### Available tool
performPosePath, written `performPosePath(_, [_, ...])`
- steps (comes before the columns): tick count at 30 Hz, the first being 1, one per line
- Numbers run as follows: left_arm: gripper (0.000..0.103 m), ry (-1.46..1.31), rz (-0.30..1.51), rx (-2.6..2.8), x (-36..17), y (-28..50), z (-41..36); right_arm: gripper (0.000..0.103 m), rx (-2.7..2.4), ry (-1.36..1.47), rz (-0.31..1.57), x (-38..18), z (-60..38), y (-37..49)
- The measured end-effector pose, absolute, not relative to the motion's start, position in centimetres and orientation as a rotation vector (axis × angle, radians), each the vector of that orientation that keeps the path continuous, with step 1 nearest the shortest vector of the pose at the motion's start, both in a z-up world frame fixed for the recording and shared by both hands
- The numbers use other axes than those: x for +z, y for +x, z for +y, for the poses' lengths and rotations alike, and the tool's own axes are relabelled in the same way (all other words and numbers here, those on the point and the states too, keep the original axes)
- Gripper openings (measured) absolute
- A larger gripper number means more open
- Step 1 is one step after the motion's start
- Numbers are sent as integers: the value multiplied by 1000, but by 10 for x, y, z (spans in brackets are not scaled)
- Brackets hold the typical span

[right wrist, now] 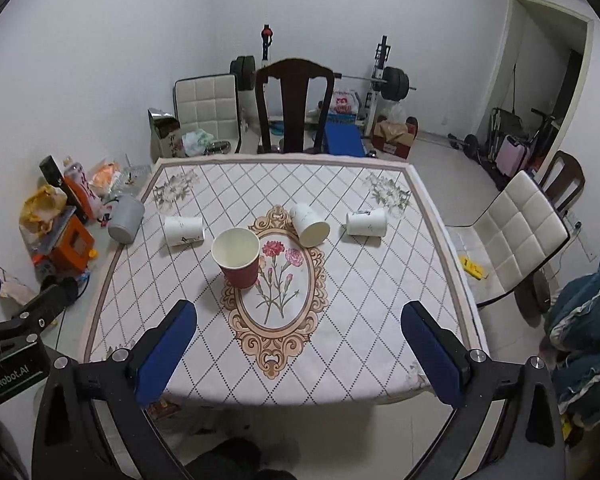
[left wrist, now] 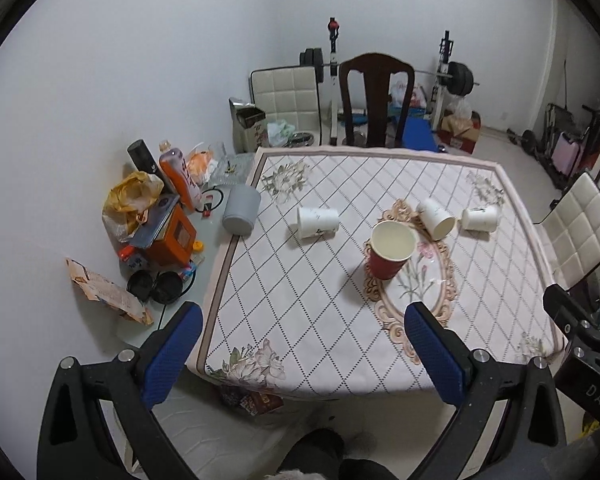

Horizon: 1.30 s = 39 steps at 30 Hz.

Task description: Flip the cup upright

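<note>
A red paper cup point(left wrist: 390, 251) point(right wrist: 238, 258) stands upright near the middle of the table. Three white paper cups lie on their sides behind it: one at the left point(left wrist: 317, 222) point(right wrist: 183, 231), one in the middle point(left wrist: 436, 219) point(right wrist: 309, 224), one at the right point(left wrist: 480, 218) point(right wrist: 366, 222). My left gripper point(left wrist: 302, 344) is open and empty above the table's near edge. My right gripper point(right wrist: 300, 340) is open and empty, also over the near edge, well short of the cups.
The table has a patterned cloth point(right wrist: 188, 332). A grey cylinder point(left wrist: 242, 209) and clutter of bags, boxes and bottles point(left wrist: 156, 216) sit on the table's left part. A dark chair point(right wrist: 294, 104) stands behind, a white chair point(right wrist: 516, 236) to the right.
</note>
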<state>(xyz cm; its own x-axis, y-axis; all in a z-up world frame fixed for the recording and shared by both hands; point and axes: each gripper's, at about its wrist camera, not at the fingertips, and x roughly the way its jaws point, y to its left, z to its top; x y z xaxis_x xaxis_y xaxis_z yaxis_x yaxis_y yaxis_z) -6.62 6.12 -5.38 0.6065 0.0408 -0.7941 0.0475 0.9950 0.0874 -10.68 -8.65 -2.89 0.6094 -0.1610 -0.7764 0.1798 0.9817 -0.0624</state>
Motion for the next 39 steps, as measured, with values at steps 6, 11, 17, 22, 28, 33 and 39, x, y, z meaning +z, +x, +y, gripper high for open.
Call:
performPosePath(6, [103, 90, 888, -2, -41, -82, 62, 103, -195, 23, 864, -7, -85, -131])
performPosePath(11, [103, 80, 872, -15, -33, -91, 60, 103, -197, 31, 845, 4, -87, -144])
performPosePath(17, [103, 75, 866, -18, -29, -97, 58, 103, -194, 35, 836, 13, -89, -152])
performPosePath(22, [103, 73, 866, -10, -27, -100, 58, 103, -193, 38, 836, 13, -88, -153])
performPosePath(28, [103, 69, 871, -7, -29, -101, 58, 103, -191, 38, 840, 14, -88, -155])
performPosePath(33, [103, 72, 874, -5, -29, -102, 57, 103, -188, 39, 843, 14, -89, -157])
performPosePath(39, [103, 69, 872, -7, -30, -103, 55, 103, -187, 37, 840, 15, -89, -159])
